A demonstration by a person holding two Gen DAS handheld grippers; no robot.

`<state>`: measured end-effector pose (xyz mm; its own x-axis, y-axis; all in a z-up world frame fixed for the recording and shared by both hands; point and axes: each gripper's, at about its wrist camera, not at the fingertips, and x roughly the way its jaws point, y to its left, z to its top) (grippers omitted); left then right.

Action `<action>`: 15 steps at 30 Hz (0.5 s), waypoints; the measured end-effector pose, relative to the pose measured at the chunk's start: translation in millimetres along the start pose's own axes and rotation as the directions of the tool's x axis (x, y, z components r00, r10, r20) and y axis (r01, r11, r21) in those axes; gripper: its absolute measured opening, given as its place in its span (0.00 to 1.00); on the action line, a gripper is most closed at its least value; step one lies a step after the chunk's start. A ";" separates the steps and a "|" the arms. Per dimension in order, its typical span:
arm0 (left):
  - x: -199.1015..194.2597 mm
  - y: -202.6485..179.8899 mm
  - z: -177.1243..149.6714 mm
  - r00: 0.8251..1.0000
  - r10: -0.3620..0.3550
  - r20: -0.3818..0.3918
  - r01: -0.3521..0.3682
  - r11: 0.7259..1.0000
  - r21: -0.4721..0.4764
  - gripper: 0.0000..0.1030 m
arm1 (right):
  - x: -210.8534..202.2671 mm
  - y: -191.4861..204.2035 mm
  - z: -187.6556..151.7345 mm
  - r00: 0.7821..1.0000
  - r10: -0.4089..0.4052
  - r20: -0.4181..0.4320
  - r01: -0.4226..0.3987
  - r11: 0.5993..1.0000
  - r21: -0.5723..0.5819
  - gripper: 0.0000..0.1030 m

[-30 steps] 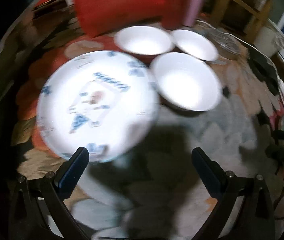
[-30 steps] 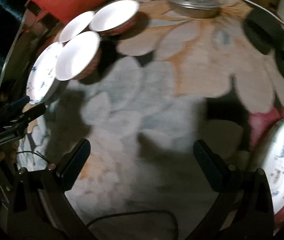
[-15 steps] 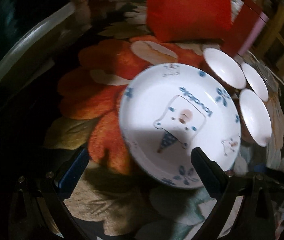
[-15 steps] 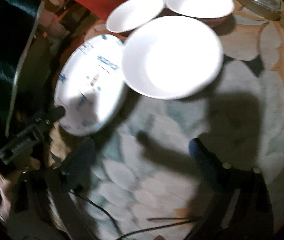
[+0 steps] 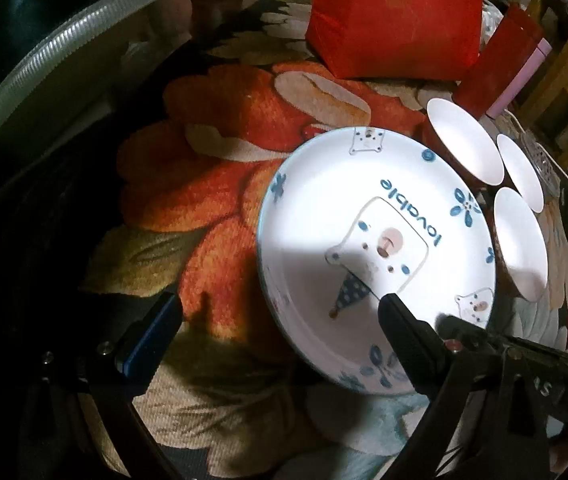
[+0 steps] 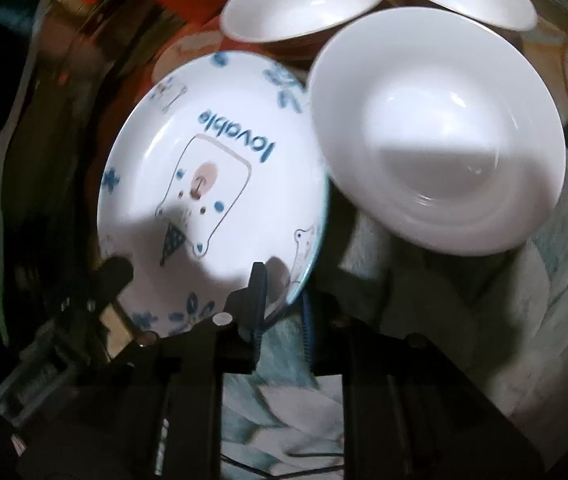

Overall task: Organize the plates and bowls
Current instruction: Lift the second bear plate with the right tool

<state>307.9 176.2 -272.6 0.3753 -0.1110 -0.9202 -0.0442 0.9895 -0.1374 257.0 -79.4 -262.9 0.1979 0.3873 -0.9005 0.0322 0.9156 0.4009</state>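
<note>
Plate [image 6: 211, 184] lettered "lovable": right gripper [image 6: 279, 296] jaws just closed pinching its rim, left gripper [image 5: 279, 320] jaws spread.

Home dining spot: flowered tablecloth [image 5: 219, 184], bear-print plate [image 5: 364, 256], white bowls [image 6: 436, 128], red bag [image 5: 396, 16], wooden chair [image 5: 564, 68] behind. Dim household lighting.

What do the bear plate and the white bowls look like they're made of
The bear plate looks like glazed ceramic, possibly melamine: glossy white with crisp blue printed artwork. The white bowls look like glazed ceramic too: smooth, with sharp highlights.
</note>
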 end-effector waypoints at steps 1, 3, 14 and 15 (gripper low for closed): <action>0.4 0.4 -0.5 1.000 0.001 -0.003 -0.001 1.000 0.000 0.96 | -1.3 -3.1 -2.4 1.000 0.002 -0.016 -0.002 1.000 -0.015 0.16; 0.5 1.3 -2.1 1.000 -0.001 -0.010 0.001 1.000 0.001 0.96 | -5.3 -9.5 -11.5 0.999 0.007 -0.048 -0.010 0.998 -0.057 0.16; 17.5 -37.3 -27.2 0.989 -0.086 -0.120 0.108 0.977 0.186 0.59 | -42.2 -62.4 -52.2 0.992 -0.013 -0.126 -0.011 0.982 -0.187 0.15; 19.7 -43.1 -29.8 0.987 -0.095 -0.132 0.121 0.971 0.206 0.53 | -45.6 -65.2 -51.1 0.995 -0.009 -0.098 -0.009 0.984 -0.178 0.15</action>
<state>289.6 128.7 -295.8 0.2528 -0.2159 -0.9431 0.1929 0.9665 -0.1696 195.9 -151.2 -256.5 0.1003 0.3878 -0.9163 -0.1439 0.9169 0.3723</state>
